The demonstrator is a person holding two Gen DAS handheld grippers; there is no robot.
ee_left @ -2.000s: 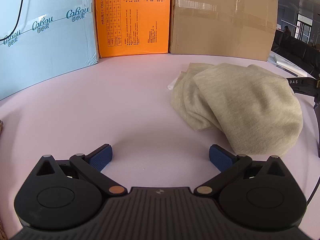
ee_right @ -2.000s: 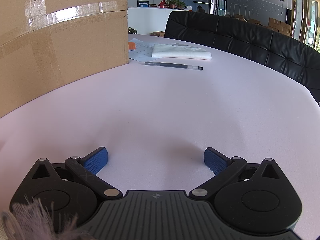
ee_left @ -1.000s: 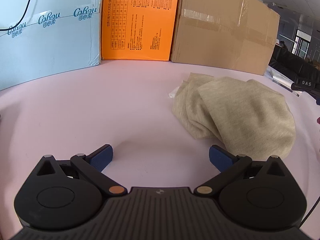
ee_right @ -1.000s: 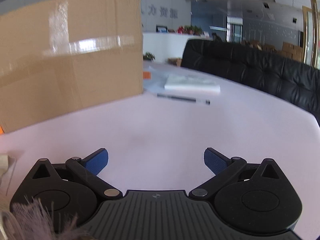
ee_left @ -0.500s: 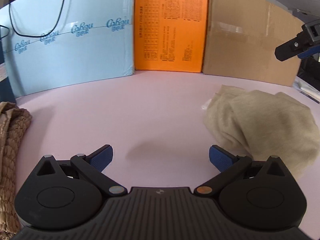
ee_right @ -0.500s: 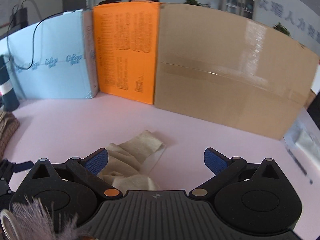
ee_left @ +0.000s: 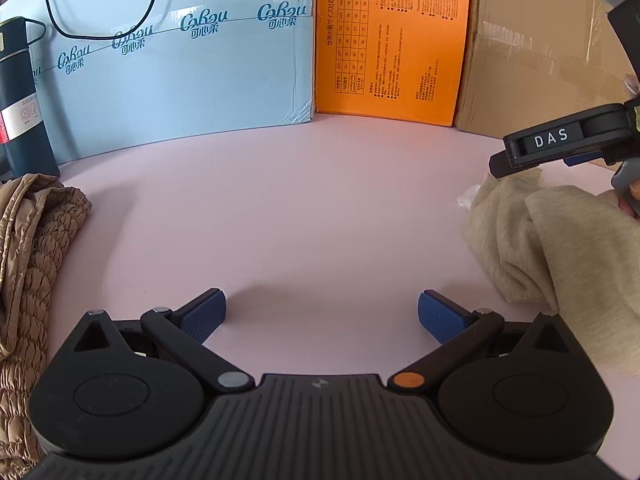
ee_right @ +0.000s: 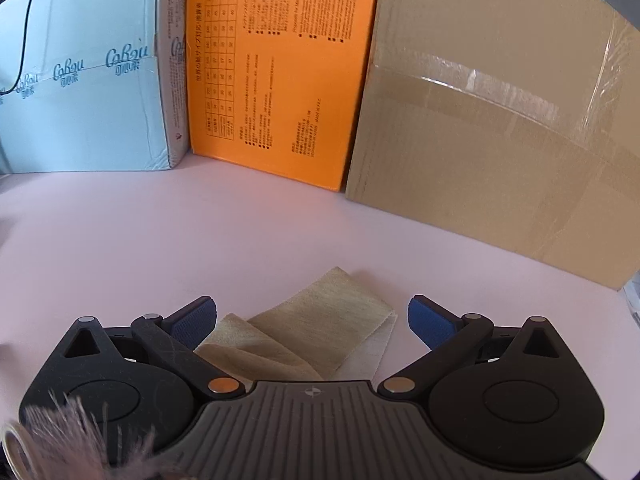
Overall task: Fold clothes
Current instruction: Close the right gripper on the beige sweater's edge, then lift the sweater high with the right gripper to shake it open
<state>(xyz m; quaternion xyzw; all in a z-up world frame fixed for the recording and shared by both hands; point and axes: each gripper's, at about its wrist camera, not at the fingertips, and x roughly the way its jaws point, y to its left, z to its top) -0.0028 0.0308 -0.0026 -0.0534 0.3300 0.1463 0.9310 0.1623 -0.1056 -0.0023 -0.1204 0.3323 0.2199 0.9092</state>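
A folded beige knit garment (ee_left: pixel 560 248) lies on the pink table (ee_left: pixel 280 208) at the right of the left wrist view. Its far end also shows in the right wrist view (ee_right: pixel 316 332), just ahead of and between the right fingers. A tan quilted jacket (ee_left: pixel 28 264) lies crumpled at the left edge. My left gripper (ee_left: pixel 320 314) is open and empty over bare table between the two garments. My right gripper (ee_right: pixel 312 318) is open and empty, hovering over the beige garment's far end; it shows in the left wrist view as a black body marked DAS (ee_left: pixel 560 140).
A light blue box (ee_left: pixel 180 80), an orange box (ee_left: pixel 392 40) and a brown cardboard box (ee_right: pixel 500 128) stand in a row along the table's back. A dark bottle (ee_left: pixel 20 100) stands at the far left beside the jacket.
My left gripper has turned left, bringing the quilted jacket and bottle into view. My right gripper has swung from the table's far right side to above the beige garment. Both stayed open.
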